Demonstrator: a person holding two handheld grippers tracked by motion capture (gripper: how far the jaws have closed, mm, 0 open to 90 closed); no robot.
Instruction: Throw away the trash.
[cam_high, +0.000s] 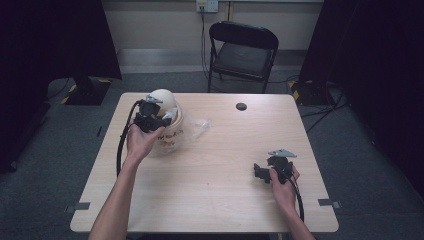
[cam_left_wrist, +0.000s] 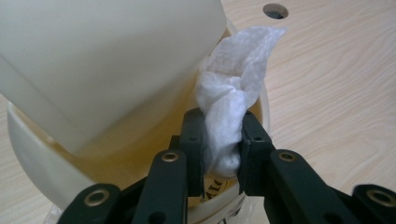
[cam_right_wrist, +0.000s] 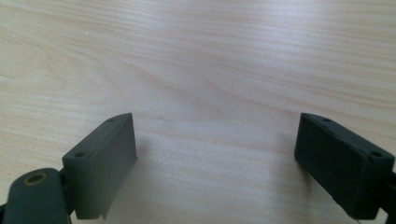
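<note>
A cream-coloured bin (cam_high: 170, 136) with a raised swing lid (cam_high: 163, 98) stands at the table's back left. In the left gripper view the lid (cam_left_wrist: 93, 60) tilts up over the bin's rim (cam_left_wrist: 28, 149). A crumpled white tissue (cam_left_wrist: 229, 107) is pinched between the jaws of my left gripper (cam_left_wrist: 223, 149), held right at the bin's mouth. The left gripper (cam_high: 159, 121) hovers over the bin in the high view. My right gripper (cam_high: 259, 172) rests low over the table at the front right, open, with bare wood between its jaws (cam_right_wrist: 215, 154).
A clear plastic bag (cam_high: 197, 126) lies just right of the bin. A dark round hole (cam_high: 241, 106) marks the table's (cam_high: 215, 200) far middle. A black folding chair (cam_high: 243, 50) stands beyond the table's far edge.
</note>
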